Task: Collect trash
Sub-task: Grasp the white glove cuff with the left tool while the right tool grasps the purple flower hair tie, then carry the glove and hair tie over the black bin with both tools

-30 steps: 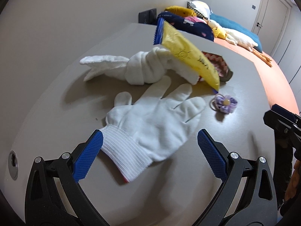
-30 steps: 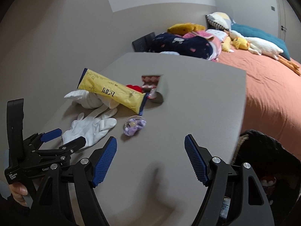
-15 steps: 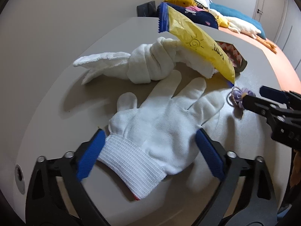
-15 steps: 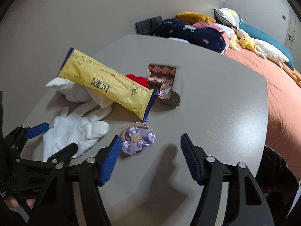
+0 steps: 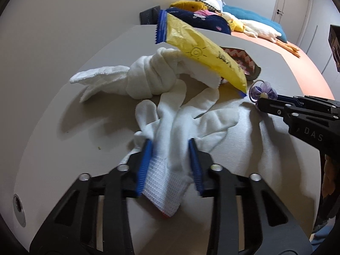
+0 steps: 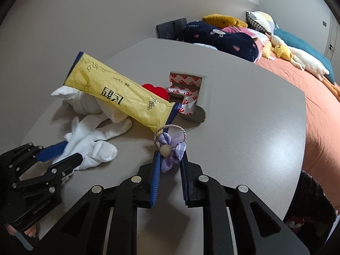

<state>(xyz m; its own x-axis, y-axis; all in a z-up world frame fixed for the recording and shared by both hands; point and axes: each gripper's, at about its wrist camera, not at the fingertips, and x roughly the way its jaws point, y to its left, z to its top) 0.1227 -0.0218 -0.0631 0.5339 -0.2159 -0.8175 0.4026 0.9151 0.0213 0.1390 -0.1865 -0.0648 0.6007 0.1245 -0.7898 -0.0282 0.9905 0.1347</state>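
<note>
My left gripper (image 5: 171, 148) is shut on the cuff end of a white glove (image 5: 191, 116) lying on the grey table (image 5: 63, 148); the glove bunches between the blue pads. My right gripper (image 6: 170, 161) is shut on a purple flower hair tie (image 6: 171, 148). In the right wrist view the left gripper (image 6: 59, 155) holds the glove (image 6: 91, 146) at the left. A yellow wrapper (image 6: 119, 97) leans on a knotted white cloth (image 5: 148, 80). The hair tie also shows in the left wrist view (image 5: 262, 90).
A grey piece with red-printed tape (image 6: 189, 93) and a red object (image 6: 155, 90) lie behind the wrapper. A bed with an orange sheet (image 6: 318, 106), pillows and plush toys stands past the table's far edge. A dark bin (image 6: 310, 201) sits low at the right.
Both grippers moved forward and closed. The left one closed on the glove and bunched it up. The right one closed on the purple hair tie.
</note>
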